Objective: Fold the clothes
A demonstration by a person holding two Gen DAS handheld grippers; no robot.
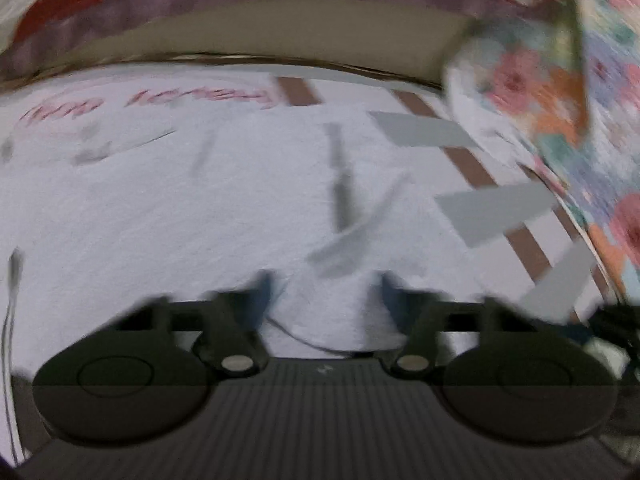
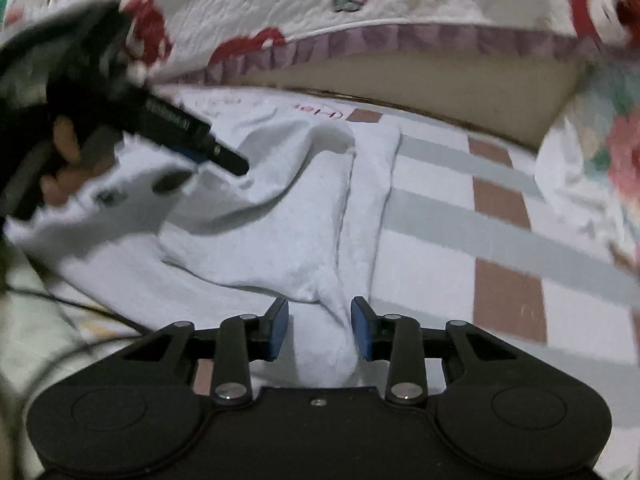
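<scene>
A white fleecy garment lies rumpled on the bed, with pink lettering near its far edge. My right gripper stands low over it. A raised fold of the cloth runs between its blue pads, which do not visibly pinch it. In the blurred left wrist view, my left gripper hovers over the same garment with its fingers apart and nothing clamped. The right wrist view shows the left gripper at the upper left, held by a hand just above a lifted edge of the cloth.
The garment lies on a white sheet with grey and brown stripes. A quilt with red flowers and a purple trim rises behind a beige band. A floral cloth hangs at the right. A thin dark cable trails at the lower left.
</scene>
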